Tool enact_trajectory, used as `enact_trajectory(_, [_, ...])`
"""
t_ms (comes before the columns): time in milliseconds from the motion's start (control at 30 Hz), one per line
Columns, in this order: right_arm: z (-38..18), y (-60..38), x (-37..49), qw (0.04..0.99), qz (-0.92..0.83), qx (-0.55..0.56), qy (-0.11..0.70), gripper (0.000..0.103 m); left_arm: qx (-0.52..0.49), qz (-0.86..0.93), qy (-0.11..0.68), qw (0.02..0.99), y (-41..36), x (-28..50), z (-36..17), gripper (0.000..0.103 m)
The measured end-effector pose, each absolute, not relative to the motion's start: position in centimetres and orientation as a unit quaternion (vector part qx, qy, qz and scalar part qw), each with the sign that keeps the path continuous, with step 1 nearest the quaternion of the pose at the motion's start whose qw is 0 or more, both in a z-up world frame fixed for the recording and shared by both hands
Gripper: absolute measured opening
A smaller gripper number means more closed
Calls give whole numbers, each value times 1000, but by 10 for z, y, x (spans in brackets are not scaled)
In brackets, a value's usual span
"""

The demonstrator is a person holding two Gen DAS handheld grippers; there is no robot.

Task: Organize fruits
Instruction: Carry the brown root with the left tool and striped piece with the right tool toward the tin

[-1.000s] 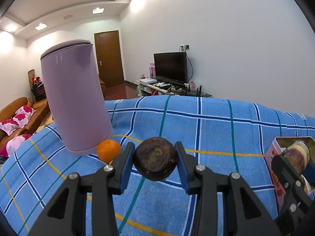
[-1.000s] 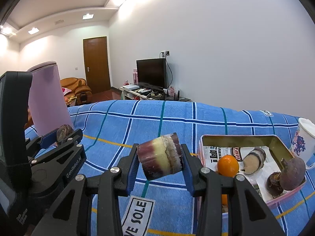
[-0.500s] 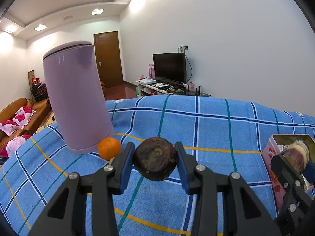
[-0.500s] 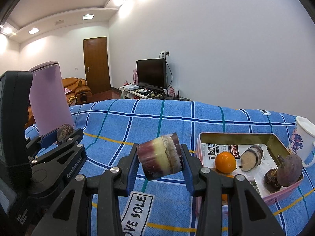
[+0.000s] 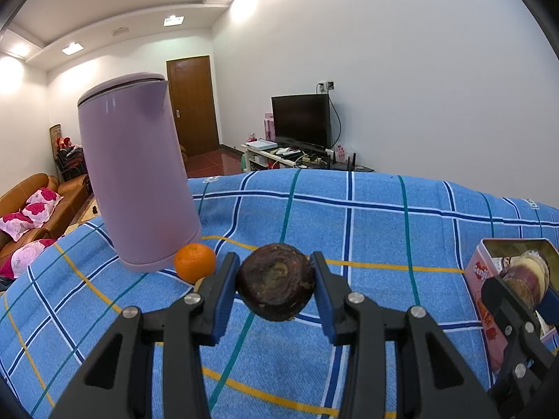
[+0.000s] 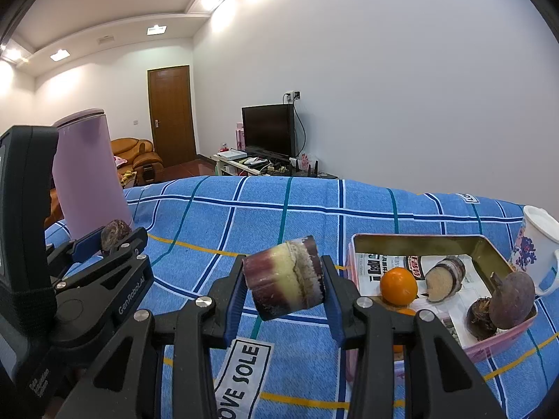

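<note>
- We are holding a dark round tuber clamped in the left gripper, lifted above the blue checked cloth.
- We are gripping a cut purple-and-cream root section in the right gripper, just left of the pink tin.
- The tin is already holding an orange, a cut root piece and two dark tubers (so we are judging the sorting well advanced).
- Two carried pieces are awaiting placement, and a loose orange is sitting by the base of the lilac kettle on the far left.
- We are finding open cloth between the grippers and the tin; the tin's near left corner is looking free.
- A flowered mug is standing just right of the tin, and the cloth is dropping away at the far edge.
</note>
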State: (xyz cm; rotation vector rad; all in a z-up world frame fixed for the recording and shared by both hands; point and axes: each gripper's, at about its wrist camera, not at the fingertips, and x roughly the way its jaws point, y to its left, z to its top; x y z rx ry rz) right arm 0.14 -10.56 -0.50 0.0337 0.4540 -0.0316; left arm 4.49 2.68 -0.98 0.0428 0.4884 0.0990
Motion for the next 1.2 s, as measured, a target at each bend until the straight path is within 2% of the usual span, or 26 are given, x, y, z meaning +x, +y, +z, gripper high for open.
enact_trajectory(1200, [-4,-109,-12,975,-18,8,223,42,15,46,234,971,28,29,-8,44])
